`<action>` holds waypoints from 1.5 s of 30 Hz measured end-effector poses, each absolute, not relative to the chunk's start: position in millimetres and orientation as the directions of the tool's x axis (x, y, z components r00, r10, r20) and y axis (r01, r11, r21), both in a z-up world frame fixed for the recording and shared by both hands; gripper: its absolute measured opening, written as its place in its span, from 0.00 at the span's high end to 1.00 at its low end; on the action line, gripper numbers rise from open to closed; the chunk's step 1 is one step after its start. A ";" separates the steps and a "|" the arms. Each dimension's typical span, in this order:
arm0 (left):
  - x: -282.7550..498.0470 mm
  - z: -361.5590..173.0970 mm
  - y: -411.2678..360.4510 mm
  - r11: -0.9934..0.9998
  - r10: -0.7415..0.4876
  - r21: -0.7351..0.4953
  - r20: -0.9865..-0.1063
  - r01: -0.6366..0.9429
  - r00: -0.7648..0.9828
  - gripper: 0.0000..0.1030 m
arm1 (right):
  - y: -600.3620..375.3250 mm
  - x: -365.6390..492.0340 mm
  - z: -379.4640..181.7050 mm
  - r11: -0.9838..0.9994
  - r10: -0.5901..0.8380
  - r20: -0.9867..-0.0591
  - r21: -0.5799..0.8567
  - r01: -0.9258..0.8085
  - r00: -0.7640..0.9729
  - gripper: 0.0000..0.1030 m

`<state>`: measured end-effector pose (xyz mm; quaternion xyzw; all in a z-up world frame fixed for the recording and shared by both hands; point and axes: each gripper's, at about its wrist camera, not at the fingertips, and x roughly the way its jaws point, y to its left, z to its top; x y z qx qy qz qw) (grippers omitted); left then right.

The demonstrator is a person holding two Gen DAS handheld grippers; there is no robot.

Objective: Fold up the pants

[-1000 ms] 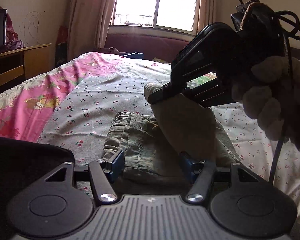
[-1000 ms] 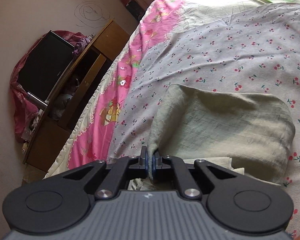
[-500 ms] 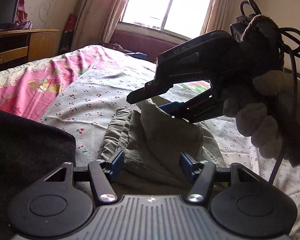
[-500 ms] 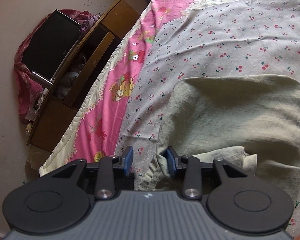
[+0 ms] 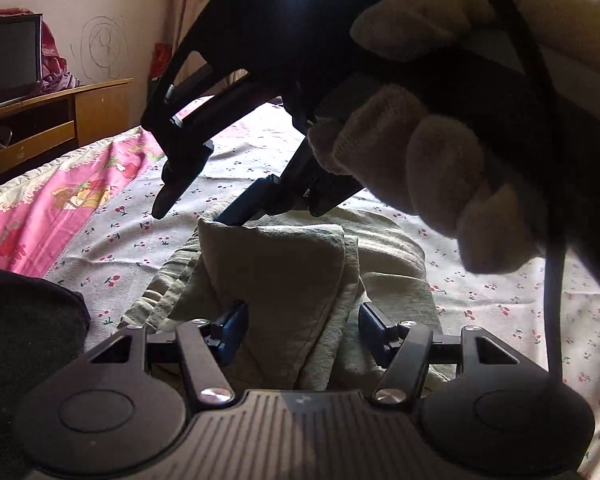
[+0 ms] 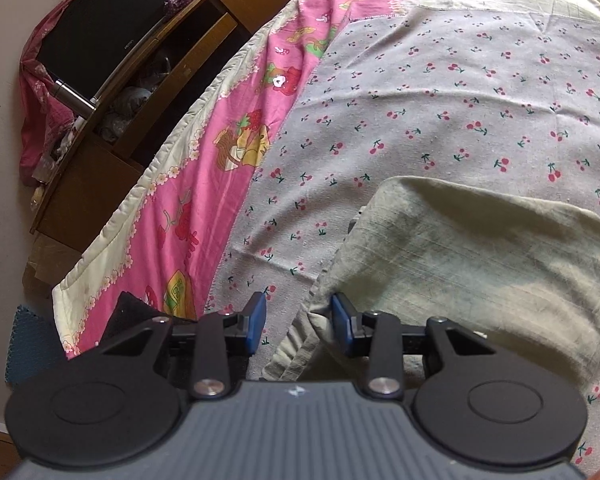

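Bed (image 6: 440, 92): cherry-print sheet, pink quilt (image 6: 204, 184) lying along one side. Pants (image 5: 284, 276): folded olive bundle, resting on the sheet. Right gripper (image 6: 299, 320): fingers spread, gripping nothing, one pad touching the pants' edge. Left gripper (image 5: 300, 330): fingers parted, straddling a raised fold, not pinching it.

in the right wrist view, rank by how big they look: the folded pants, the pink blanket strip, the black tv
1. Folded pants and pink blanket strip: similar spreads, unsure which is larger.
2. Black tv: clearly smallest, though farther away.
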<state>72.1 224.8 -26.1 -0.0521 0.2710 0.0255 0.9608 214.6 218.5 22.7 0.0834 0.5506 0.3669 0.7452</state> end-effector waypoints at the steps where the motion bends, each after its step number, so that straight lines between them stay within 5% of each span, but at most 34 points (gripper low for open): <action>1: 75.8 -28.3 223.0 0.993 0.056 -0.057 -0.527 -0.101 0.848 0.29 | 217.0 215.5 22.6 0.715 0.640 -0.760 0.535 -0.450 0.114 0.63; 5: 81.0 -32.3 232.0 0.988 0.075 -0.073 -0.544 -0.136 0.836 0.68 | 209.4 222.0 25.3 0.708 0.646 -0.758 0.553 -0.439 0.086 0.63; 9: 70.5 -31.7 252.9 0.976 0.068 -0.139 -0.529 -0.165 0.846 0.73 | 195.9 233.6 32.8 0.721 0.638 -0.759 0.527 -0.449 0.134 0.59; 14: 50.0 -44.0 305.6 0.863 -0.108 -0.480 -0.481 -0.158 0.870 0.73 | 189.2 252.2 24.6 0.744 0.624 -0.766 0.521 -0.419 0.155 0.58; 16: 41.6 -52.3 325.0 0.808 -0.091 -0.544 -0.493 -0.225 0.865 0.73 | 191.7 252.4 17.8 0.738 0.628 -0.767 0.537 -0.409 0.127 0.58; 21: 26.1 -47.2 334.4 0.828 0.001 -0.491 -0.483 -0.272 0.876 0.72 | 203.4 227.3 5.7 0.694 0.648 -0.761 0.605 -0.391 -0.029 0.57; 24: 25.2 -38.5 335.6 0.854 0.042 -0.437 -0.482 -0.282 0.875 0.60 | 211.4 213.7 7.0 0.633 0.694 -0.710 0.679 -0.371 -0.115 0.58; 32: 0.5 -21.6 332.8 0.881 0.094 -0.378 -0.451 -0.285 0.887 0.47 | 210.2 237.3 31.9 0.789 0.548 -0.798 0.394 -0.471 0.250 0.57; 36: -3.1 -7.5 321.3 0.923 0.115 -0.296 -0.393 -0.244 0.912 0.47 | 217.7 248.4 16.0 0.816 0.509 -0.819 0.362 -0.451 0.264 0.58; 45: -8.5 -15.3 345.2 0.887 0.148 -0.340 -0.432 -0.313 0.889 0.46 | 248.7 261.4 -9.8 0.844 0.463 -0.840 0.320 -0.431 0.282 0.56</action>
